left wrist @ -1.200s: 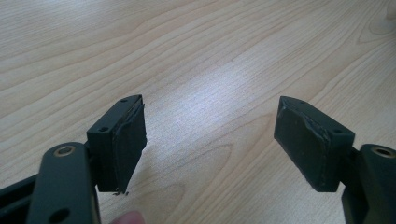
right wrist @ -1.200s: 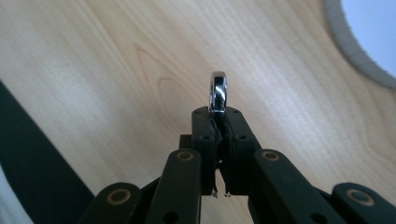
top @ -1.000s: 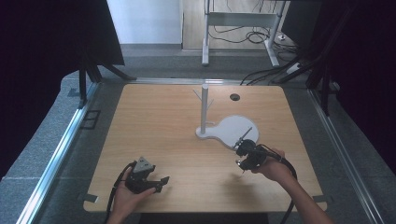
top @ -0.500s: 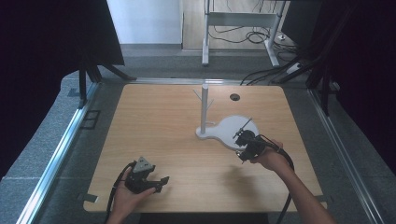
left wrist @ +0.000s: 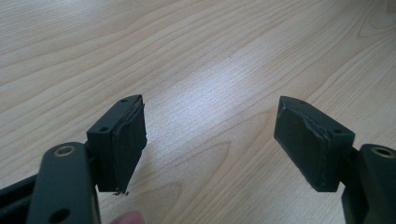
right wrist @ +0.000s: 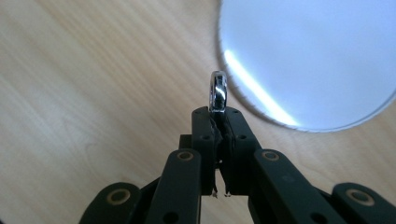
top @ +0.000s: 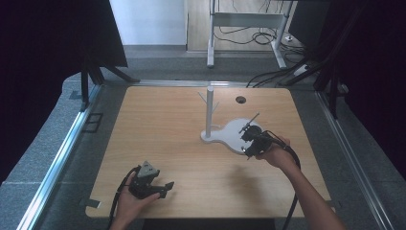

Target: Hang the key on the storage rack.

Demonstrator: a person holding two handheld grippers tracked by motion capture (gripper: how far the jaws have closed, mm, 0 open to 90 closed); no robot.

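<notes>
From the high view, we see our right gripper (top: 250, 139) hanging over the white base (top: 230, 139) of a branched jewellery stand (top: 209, 108), while our left gripper (top: 152, 184) rests near the table's (top: 167, 120) front edge, well apart. In the left gripper view, its jaws stand wide apart over bare wood with nothing between them. In the right gripper view, the jaws are pinched together on a small silver ring (right wrist: 217, 93) just beside the base's rim (right wrist: 261, 107). We judge the pick-up done; hanging it on a branch remains.
</notes>
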